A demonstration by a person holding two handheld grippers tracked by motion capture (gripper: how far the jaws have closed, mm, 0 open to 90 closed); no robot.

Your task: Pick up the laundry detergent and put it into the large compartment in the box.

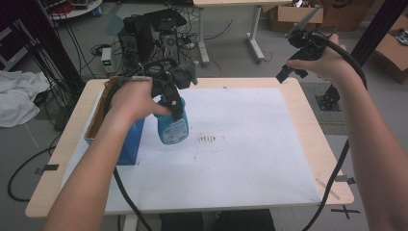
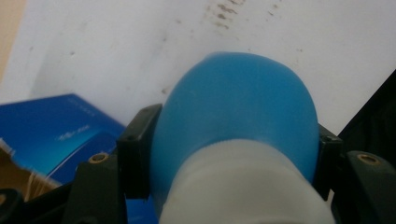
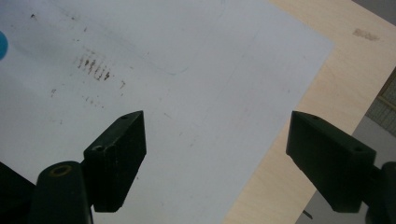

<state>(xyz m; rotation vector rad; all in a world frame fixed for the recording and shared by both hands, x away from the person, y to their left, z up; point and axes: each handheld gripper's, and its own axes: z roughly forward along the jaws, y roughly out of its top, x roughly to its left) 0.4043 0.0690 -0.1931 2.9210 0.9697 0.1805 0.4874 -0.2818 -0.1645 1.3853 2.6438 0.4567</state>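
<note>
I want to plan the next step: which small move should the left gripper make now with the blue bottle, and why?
Probably carry the blue bottle toward the brown stains: the left gripper is shut on it above the white sheet, with stains just beside.

Your left hand-held gripper (image 1: 175,103) is black all over, a blocky body with a thick black cable trailing from it. Its jaws are matte black wedges, each carrying a small brass-ringed screw hole near the base. Your right hand-held gripper (image 1: 293,67) is the same make: black body, black looping cable, two angular black jaws with a brass-ringed hole at the left one's base. Your forearms are bare, no sleeves and no gloves.
</note>
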